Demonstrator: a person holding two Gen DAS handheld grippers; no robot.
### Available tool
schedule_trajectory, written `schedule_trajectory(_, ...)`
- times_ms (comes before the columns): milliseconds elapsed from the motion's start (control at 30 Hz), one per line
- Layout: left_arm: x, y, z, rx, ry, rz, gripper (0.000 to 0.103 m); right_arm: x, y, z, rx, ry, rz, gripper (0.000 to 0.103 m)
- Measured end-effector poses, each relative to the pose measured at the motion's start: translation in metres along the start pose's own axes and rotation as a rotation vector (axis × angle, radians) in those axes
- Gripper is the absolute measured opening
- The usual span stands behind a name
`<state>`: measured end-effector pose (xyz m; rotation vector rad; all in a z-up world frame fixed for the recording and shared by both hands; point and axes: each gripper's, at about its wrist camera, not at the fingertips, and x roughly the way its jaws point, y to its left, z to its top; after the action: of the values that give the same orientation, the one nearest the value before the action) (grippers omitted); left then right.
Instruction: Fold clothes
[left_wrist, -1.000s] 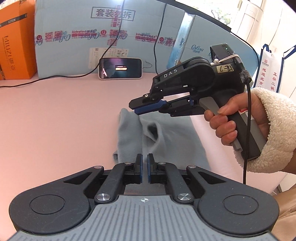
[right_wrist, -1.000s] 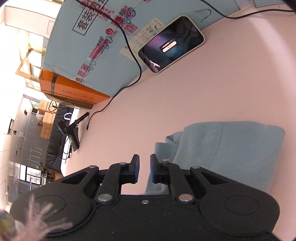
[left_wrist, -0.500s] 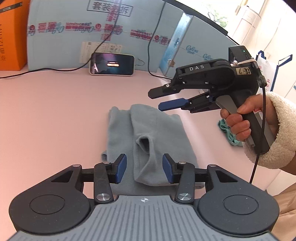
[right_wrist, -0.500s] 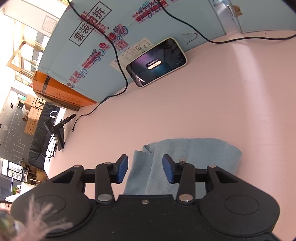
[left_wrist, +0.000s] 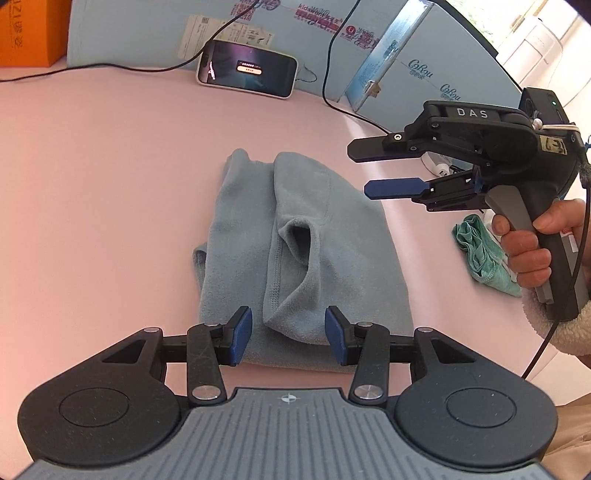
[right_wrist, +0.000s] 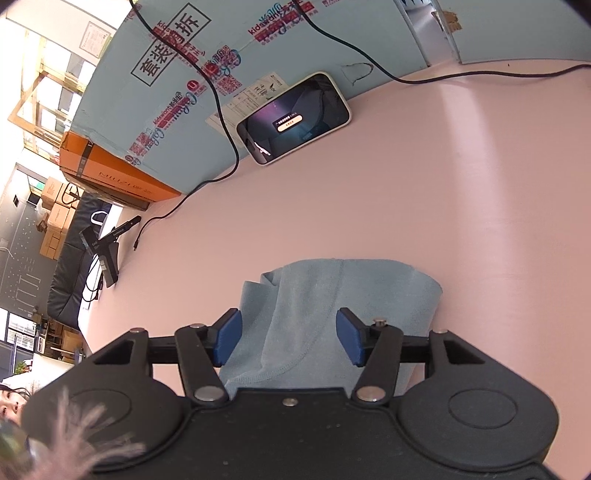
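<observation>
Already the blue fleece garment (left_wrist: 295, 236) lies in a compact fold mid-table (left_wrist: 92, 192), a sleeve on top. Both the left gripper (left_wrist: 289, 334) at 6 o'clock and right gripper (left_wrist: 384, 170) at 3 o'clock gape, holding nothing. Any further fold wants matched edges.

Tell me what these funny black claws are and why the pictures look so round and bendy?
They are two grabbing tools that a person holds, one in each hand. Each carries a wide-angle camera looking along its own fingers, which bends the picture. One picture comes from the left gripper; it also shows the right gripper in a hand. The other comes from the right gripper itself. Both are open, holding nothing. On the pink table lies a folded blue-grey garment, a small green cloth, and a phone at the back.
</observation>
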<state>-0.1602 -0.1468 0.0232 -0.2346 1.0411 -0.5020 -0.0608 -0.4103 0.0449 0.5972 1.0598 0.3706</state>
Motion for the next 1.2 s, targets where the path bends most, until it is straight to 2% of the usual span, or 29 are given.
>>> schedule_trajectory(133, 0.004, 0.005, 0.0, -0.07, -0.007, -0.026, 0.041, 0.004, 0.001, -0.003, -0.015, 0.015, -0.003, 0.057)
schedule_trajectory(200, 0.005, 0.004, 0.002, -0.077, -0.017, -0.029, 0.037, 0.005, 0.004, -0.005, -0.035, 0.02, -0.011, 0.057)
schedule_trajectory(267, 0.006, 0.001, 0.003, -0.076, -0.017, -0.025, 0.036, 0.006, 0.006, -0.008, -0.063, 0.025, -0.029, 0.057)
schedule_trajectory(367, 0.009, 0.002, 0.004, -0.092, -0.008, -0.013, 0.031, 0.009, 0.011, -0.009, -0.113, 0.047, -0.066, 0.057)
schedule_trajectory(567, 0.005, 0.004, 0.004, -0.11, -0.022, -0.015, 0.012, 0.012, 0.013, -0.011, -0.141, 0.067, -0.082, 0.057)
schedule_trajectory(800, -0.004, 0.004, 0.006, -0.108, -0.036, -0.018, 0.007, 0.015, 0.016, -0.012, -0.169, 0.078, -0.101, 0.057)
schedule_trajectory(1033, -0.011, 0.0, 0.009, -0.095, -0.028, -0.051, 0.007, 0.018, 0.019, -0.014, -0.198, 0.086, -0.118, 0.057)
schedule_trajectory(1133, -0.003, 0.005, 0.006, -0.125, 0.013, -0.032, 0.02, 0.019, 0.021, -0.014, -0.21, 0.089, -0.125, 0.057)
schedule_trajectory(1200, -0.004, 0.006, 0.005, -0.126, 0.01, -0.022, 0.035, 0.02, 0.021, -0.015, -0.219, 0.092, -0.129, 0.057)
